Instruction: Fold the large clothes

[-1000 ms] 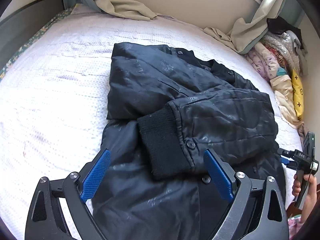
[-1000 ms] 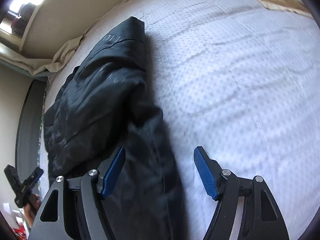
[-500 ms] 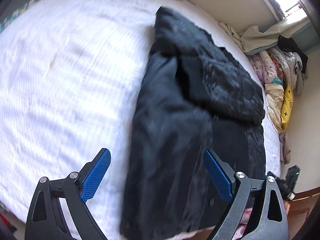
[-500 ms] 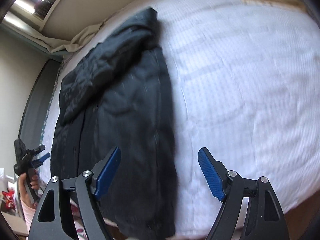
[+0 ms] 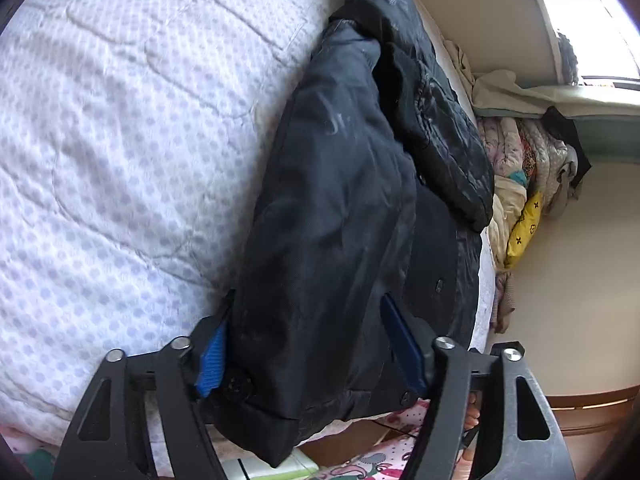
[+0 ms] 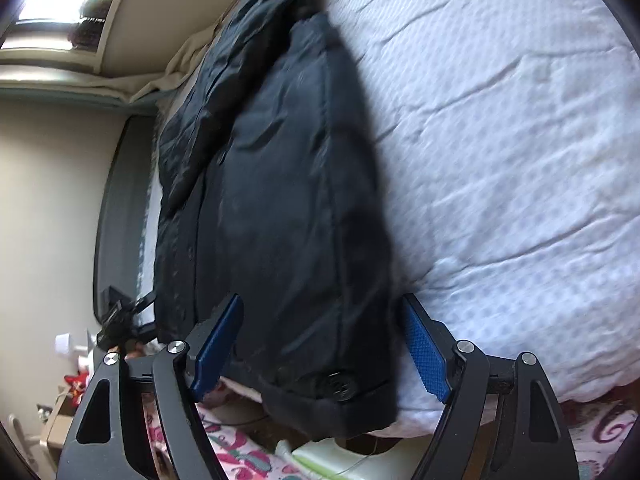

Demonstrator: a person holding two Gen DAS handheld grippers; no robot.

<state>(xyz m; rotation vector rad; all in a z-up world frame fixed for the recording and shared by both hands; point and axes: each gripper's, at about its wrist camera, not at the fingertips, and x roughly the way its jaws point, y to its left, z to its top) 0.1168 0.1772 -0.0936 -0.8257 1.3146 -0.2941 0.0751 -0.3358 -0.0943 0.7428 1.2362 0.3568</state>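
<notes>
A black padded jacket (image 5: pixel 340 200) lies lengthwise on the white quilted bed (image 5: pixel 120 160), one sleeve folded across its upper part. Its buttoned hem hangs over the near bed edge. My left gripper (image 5: pixel 308 352) straddles one hem corner. Its jaws are closing, with cloth between the blue pads and no firm pinch showing. In the right wrist view the jacket (image 6: pixel 280 200) lies on the bed (image 6: pixel 500 140), and my right gripper (image 6: pixel 320 348) stands open astride the other hem corner. The left gripper (image 6: pixel 124 320) shows small at the jacket's far side.
A pile of clothes (image 5: pixel 528 168) with a yellow cushion (image 5: pixel 524 232) lies against the wall beyond the jacket. Beige cloth (image 5: pixel 500 88) is bunched at the head of the bed. A pink patterned floor mat (image 6: pixel 232 452) lies below the bed edge, beside a dark bed end (image 6: pixel 116 208).
Both grippers have drawn back and down from over the jacket's body to its near hem. The left one has rolled and its jaws have narrowed around the hem corner.
</notes>
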